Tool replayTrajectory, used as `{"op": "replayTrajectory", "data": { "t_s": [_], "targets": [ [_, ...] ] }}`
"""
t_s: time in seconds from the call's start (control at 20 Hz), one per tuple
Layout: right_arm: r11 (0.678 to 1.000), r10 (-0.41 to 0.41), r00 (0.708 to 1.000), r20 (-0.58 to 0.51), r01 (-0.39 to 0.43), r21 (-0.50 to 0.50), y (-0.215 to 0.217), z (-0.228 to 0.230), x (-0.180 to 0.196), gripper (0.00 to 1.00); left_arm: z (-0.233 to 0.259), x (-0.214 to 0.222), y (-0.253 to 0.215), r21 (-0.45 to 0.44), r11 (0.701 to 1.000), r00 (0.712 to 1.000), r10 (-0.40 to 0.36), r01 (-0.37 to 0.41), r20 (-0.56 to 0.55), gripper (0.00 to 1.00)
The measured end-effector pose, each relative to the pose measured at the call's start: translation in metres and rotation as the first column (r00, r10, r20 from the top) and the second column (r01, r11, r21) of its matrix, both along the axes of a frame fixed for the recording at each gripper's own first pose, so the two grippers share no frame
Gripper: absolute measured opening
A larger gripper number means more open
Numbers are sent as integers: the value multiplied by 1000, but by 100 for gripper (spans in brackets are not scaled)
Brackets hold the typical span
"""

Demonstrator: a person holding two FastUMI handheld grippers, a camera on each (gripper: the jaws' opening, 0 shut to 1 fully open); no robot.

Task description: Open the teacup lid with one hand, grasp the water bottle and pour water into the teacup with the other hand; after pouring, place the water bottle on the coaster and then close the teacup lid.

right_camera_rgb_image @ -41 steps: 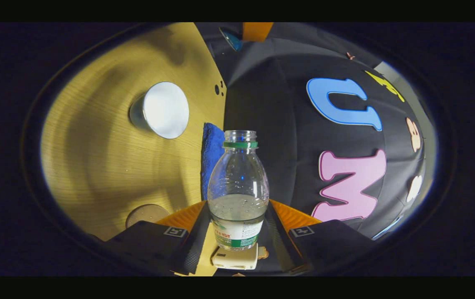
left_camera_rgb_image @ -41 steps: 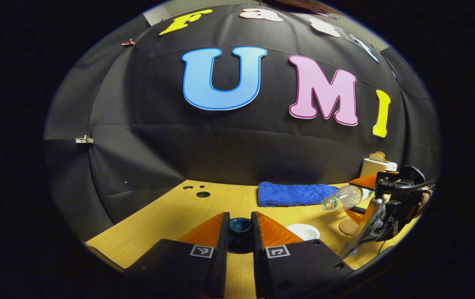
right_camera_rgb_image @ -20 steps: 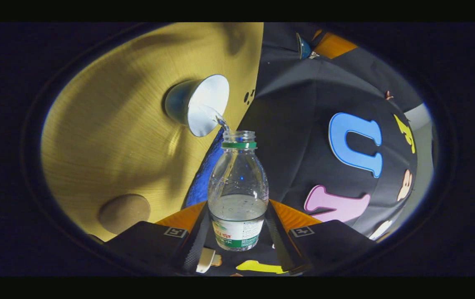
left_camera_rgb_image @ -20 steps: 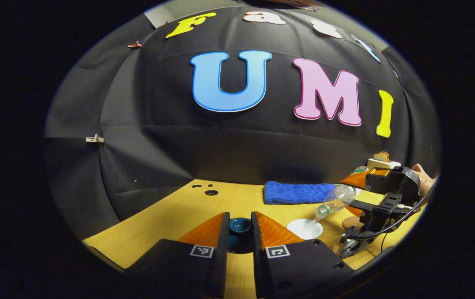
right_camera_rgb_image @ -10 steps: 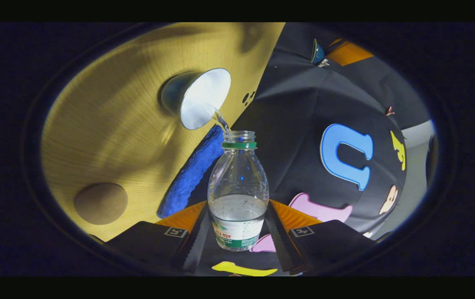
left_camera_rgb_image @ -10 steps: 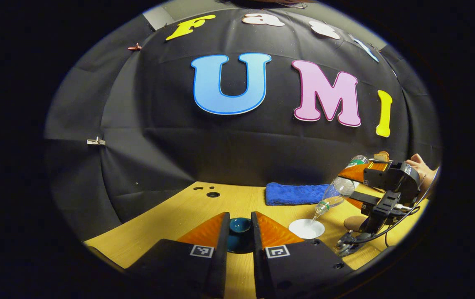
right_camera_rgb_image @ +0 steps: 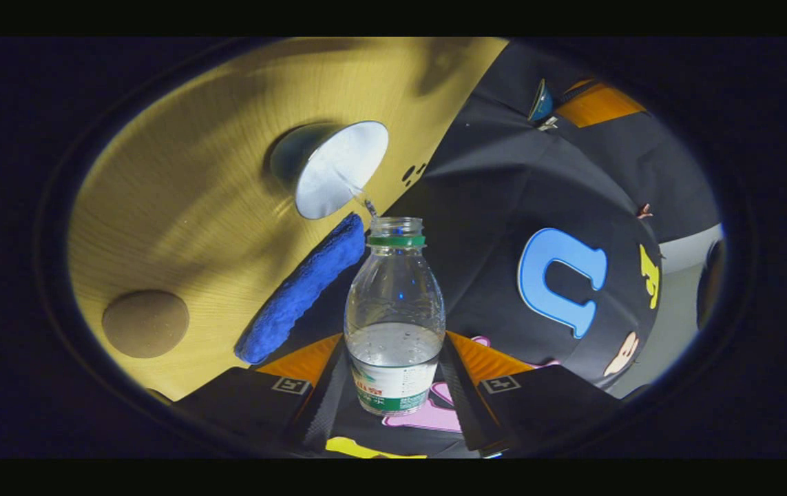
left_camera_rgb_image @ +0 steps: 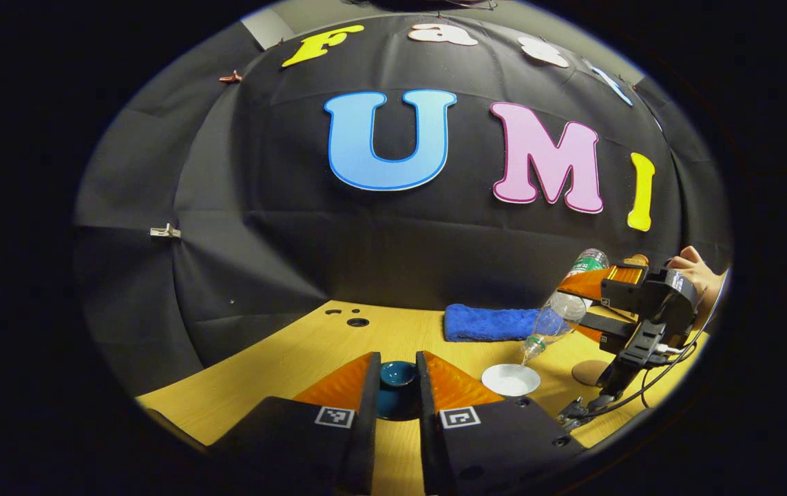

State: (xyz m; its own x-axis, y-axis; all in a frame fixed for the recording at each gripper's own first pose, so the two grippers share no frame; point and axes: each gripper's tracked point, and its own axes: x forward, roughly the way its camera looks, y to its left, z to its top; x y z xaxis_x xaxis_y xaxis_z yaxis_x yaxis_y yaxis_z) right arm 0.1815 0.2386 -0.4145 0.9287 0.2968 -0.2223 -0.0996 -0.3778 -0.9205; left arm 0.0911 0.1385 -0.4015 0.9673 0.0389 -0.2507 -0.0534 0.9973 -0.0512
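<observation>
The left claw [left_camera_rgb_image: 396, 386] is clamped on the teacup lid [left_camera_rgb_image: 397, 375], a dark blue lid held between both fingers at the bottom centre of the left gripper view, clear of the desk [left_camera_rgb_image: 310, 348]. The right claw [right_camera_rgb_image: 393, 386] is clamped on the water bottle [right_camera_rgb_image: 394, 317], with both fingers pressing on the labelled lower body at the bottom centre of the right gripper view. The bottle is uncapped and tipped neck-down. In the left gripper view the water bottle [left_camera_rgb_image: 558, 310] appears at the right of the frame, angled toward the teacup [left_camera_rgb_image: 511, 379], which stands open on the desk at lower right of centre. A thin stream of water [right_camera_rgb_image: 368, 204] runs from the bottle mouth to the teacup [right_camera_rgb_image: 338, 169] in the upper middle of the right gripper view. A hand [left_camera_rgb_image: 693, 269] holding the right claw is visible at the far right edge of the left gripper view. The coaster [right_camera_rgb_image: 145, 323], a round cork disc, lies bare on the desk at the left of the right gripper view, well apart from the teacup. A blue towel [right_camera_rgb_image: 297, 289] lies between the coaster and the bottle neck in that view. Task status, judged from this arrangement: lid removal is complete, the bottle is grasped, and pouring is in progress. Remaining steps: level the bottle, set it on the coaster, then return the lid to the teacup. How full the teacup is cannot be determined.
</observation>
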Motion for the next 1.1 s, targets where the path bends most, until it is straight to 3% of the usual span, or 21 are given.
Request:
{"op": "replayTrajectory", "data": {
  "t_s": [0.3,0.5,0.55,0.65,0.7,0.8,0.95,1.05,1.1],
  "targets": [
    [999,15,999,-51,-17,-37,3,-1,-3,74,1,-2,-2,-7,1000,1000,4,-4,1,27],
    [999,26,998,-63,-27,-25,3,-3,-1,74,1,-2,-1,-7,1000,1000,9,-9,0,31],
    [1000,18,998,-63,-19,-4,2,-2,-2,75,1,-3,-1,-7,1000,1000,12,-12,0,31],
    [989,-41,990,-137,60,134,-2,-11,-8,75,1,-3,0,-7,1000,1000,20,-20,3,31],
    [965,-83,977,-194,128,230,-2,-16,-12,75,3,-2,1,-8,1000,1000,25,-25,8,31],
    [887,-150,945,-290,259,384,-3,-19,-14,75,7,-2,2,-15,999,999,36,-35,15,31],
    [769,-173,919,-355,351,534,4,-14,-13,75,9,3,1,-16,999,999,41,-41,18,31],
    [649,-156,891,-427,418,635,10,-5,-19,75,10,7,-3,-8,999,999,33,-33,18,31],
    [567,-152,873,-464,461,682,9,-2,-23,75,10,9,-5,-2,1000,999,28,-28,19,31]
  ]
}}
